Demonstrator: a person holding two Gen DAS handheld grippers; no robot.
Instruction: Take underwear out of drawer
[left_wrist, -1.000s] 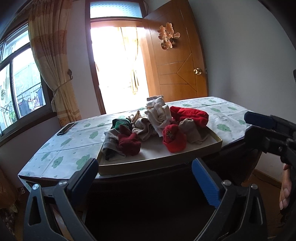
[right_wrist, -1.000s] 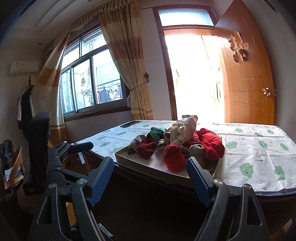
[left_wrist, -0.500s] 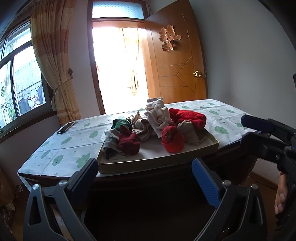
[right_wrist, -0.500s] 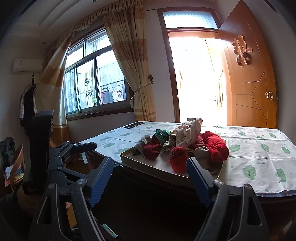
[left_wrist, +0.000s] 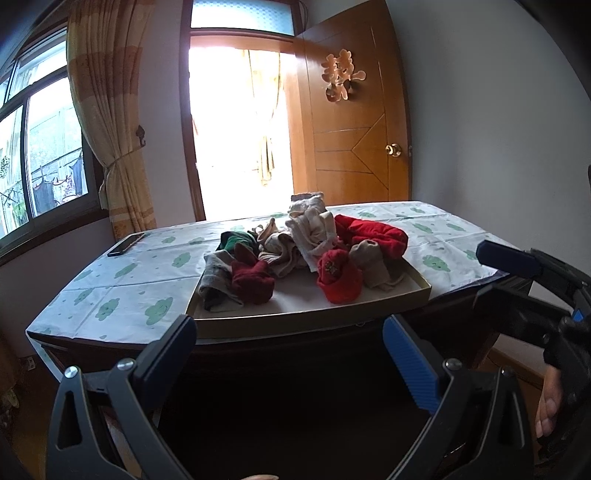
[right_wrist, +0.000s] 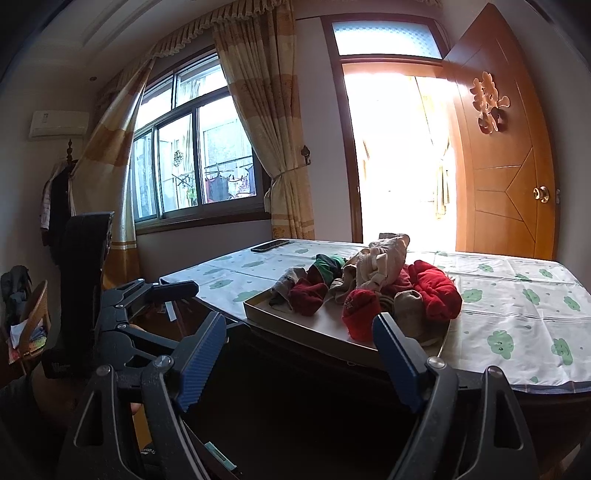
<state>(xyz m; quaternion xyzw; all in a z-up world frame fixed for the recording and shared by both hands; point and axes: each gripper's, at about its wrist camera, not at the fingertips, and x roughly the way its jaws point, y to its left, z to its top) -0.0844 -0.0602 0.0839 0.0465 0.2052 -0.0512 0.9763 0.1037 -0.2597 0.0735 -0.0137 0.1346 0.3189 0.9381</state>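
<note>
A shallow open drawer box (left_wrist: 310, 325) (right_wrist: 295, 328) lies on the table near its front edge. In it is a loose pile of underwear: a bright red piece (left_wrist: 338, 277) (right_wrist: 360, 306) in front, a dark red one (left_wrist: 255, 282) (right_wrist: 306, 295), a beige bundle (left_wrist: 310, 229) (right_wrist: 384, 258) on top, and a green piece (left_wrist: 236, 240) behind. My left gripper (left_wrist: 288, 339) hangs open short of the table's edge with nothing between its blue pads. My right gripper (right_wrist: 299, 332) stands open likewise, clear of the box, and shows at the right of the left wrist view (left_wrist: 509, 254).
The table (left_wrist: 122, 295) wears a white cloth with green clouds. A dark phone (left_wrist: 125, 244) (right_wrist: 269, 245) lies at its far left. Behind stand an open wooden door (left_wrist: 354, 129), a bright doorway and a curtained window. A chair (right_wrist: 33, 321) stands left of the table.
</note>
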